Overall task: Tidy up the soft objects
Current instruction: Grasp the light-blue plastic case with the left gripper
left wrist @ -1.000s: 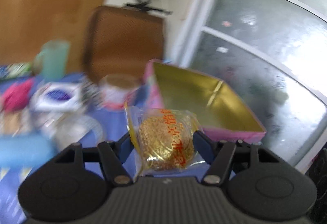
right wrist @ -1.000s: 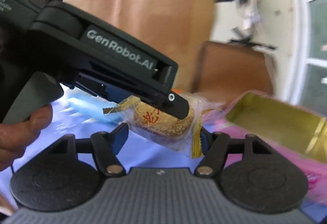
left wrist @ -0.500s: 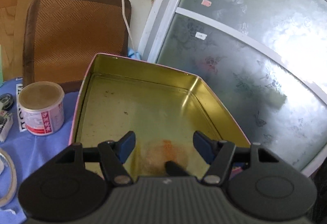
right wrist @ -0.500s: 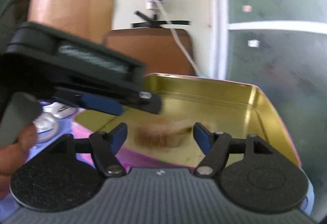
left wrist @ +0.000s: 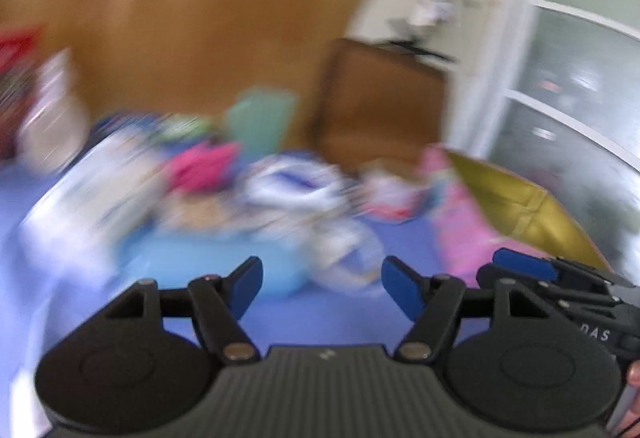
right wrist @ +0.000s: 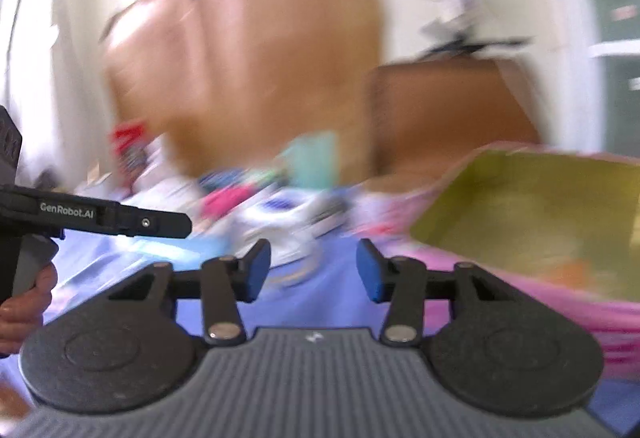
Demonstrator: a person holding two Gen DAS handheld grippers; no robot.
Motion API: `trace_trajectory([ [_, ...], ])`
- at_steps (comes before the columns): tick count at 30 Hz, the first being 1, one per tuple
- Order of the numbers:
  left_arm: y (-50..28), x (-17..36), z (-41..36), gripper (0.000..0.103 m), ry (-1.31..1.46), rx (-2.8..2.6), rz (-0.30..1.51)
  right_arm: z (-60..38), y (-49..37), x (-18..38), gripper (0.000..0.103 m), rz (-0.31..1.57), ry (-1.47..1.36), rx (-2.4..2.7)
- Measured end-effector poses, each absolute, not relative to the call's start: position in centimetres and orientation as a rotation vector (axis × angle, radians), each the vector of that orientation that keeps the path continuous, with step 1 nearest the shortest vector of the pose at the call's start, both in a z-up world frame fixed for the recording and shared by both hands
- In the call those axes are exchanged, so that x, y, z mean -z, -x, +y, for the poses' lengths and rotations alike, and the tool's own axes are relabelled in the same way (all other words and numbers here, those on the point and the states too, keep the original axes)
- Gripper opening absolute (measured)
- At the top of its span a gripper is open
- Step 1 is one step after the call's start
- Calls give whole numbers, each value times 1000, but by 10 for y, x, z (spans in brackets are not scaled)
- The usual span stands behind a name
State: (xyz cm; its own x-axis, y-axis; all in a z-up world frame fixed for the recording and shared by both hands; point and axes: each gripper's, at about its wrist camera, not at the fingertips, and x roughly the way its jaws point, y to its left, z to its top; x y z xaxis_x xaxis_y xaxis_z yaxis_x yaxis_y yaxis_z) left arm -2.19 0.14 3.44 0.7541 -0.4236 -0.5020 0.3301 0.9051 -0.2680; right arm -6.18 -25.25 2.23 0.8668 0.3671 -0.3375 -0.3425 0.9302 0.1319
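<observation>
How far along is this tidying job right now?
Done so far: an orange-brown item, too blurred to identify, seems to lie in the gold-lined tin. In hand: nothing; the left tool and right tool are both open and empty above the blue tablecloth. Left: a blurry heap, including a pink thing and a light blue object, not yet sorted.

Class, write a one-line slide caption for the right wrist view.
Right tool open and empty above the blue tablecloth, gold-lined pink tin to its right.

Tin (right wrist: 532,206) right of clutter (right wrist: 280,206)
</observation>
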Motion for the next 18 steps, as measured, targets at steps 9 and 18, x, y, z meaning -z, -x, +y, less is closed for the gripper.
trace_trajectory([
  [9,23,-4,100,67,427,266,662,-143,-54,-8,81,541,81,-615],
  [18,15,0,110,78,475,286,672,-153,14,1,76,621,-20,-741],
])
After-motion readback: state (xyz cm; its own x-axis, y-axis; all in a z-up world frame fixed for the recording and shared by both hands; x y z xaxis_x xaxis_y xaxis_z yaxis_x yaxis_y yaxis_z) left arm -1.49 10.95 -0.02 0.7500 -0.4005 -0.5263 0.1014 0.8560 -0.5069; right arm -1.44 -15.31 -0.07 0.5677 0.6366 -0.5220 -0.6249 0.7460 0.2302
